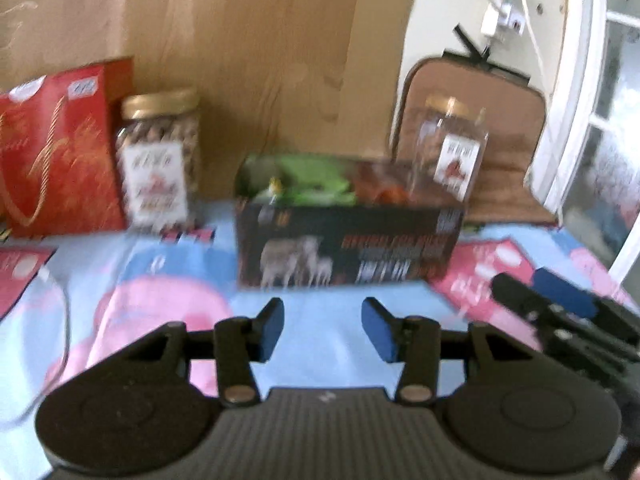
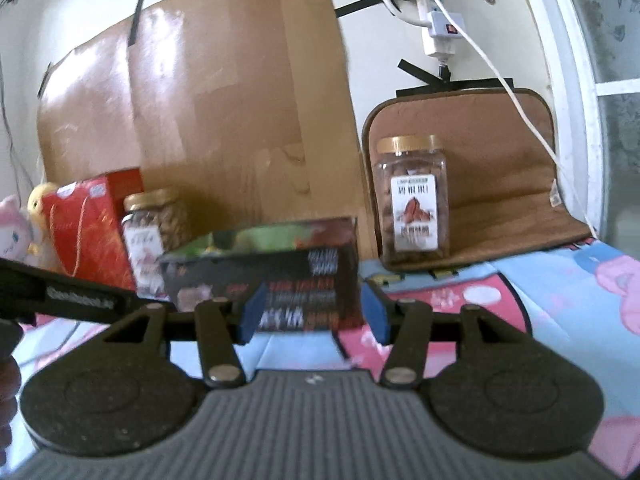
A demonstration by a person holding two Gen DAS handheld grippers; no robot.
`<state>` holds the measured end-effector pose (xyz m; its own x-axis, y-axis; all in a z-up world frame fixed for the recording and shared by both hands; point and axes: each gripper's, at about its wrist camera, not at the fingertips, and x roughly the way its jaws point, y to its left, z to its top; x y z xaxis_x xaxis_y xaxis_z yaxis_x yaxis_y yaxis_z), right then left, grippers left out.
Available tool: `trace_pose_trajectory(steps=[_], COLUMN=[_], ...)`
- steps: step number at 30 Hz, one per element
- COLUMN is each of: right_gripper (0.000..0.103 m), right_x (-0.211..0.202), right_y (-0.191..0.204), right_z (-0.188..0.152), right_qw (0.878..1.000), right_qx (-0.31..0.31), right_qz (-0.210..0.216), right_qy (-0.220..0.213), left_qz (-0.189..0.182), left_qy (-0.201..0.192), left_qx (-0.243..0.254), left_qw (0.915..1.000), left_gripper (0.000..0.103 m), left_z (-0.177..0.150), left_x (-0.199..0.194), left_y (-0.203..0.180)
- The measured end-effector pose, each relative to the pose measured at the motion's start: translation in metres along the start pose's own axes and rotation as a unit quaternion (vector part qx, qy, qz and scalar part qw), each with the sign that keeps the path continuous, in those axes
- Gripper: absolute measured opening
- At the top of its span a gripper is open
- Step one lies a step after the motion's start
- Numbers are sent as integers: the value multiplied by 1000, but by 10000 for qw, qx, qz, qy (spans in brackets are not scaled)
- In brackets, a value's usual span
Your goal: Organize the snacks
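A black snack box stands open-topped on the cartoon-print cloth, with green and orange packets inside. My left gripper hovers just in front of it, open, with nothing between its blue pads. My right gripper is open too. The box sits just beyond its fingertips, and the pads are not pressing on it. A gold-lidded nut jar stands left of the box and a second jar behind it on the right. The right gripper shows at the right edge of the left wrist view.
A red gift bag stands at the far left beside plush toys. Cardboard leans on the wall behind. A brown cushion backs the right jar. Flat pink packets lie on the cloth. Cables hang from a wall plug.
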<state>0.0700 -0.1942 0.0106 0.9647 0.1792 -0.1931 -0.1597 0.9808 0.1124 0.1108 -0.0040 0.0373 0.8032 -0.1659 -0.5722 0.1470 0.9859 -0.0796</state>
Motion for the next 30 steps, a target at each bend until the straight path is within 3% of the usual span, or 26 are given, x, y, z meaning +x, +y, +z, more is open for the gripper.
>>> trace_pose_trajectory(steps=[3, 7, 10, 17, 30], right_gripper=[57, 59, 65, 66, 67], right_x=[-11, -20, -30, -38, -48], right_y=[6, 13, 13, 7, 8], right_z=[-11, -25, -28, -32, -34], right_qw=[9998, 9994, 9997, 9991, 9992], right_qx=[44, 29, 89, 354, 359], right_qz=[78, 98, 93, -1, -173], right_qy=[149, 334, 231, 211, -12], left_qz=[333, 401, 527, 745, 715], left_qy=[135, 286, 323, 211, 24], left_qx=[51, -95, -101, -52, -13], left_qw=[9993, 9987, 9980, 9970, 9974], left_gripper=[47, 47, 47, 54, 59], left_z=[-18, -37, -48, -61, -67], left_x=[-5, -11, -14, -21, -24], left_y=[-1, 5, 8, 9, 10])
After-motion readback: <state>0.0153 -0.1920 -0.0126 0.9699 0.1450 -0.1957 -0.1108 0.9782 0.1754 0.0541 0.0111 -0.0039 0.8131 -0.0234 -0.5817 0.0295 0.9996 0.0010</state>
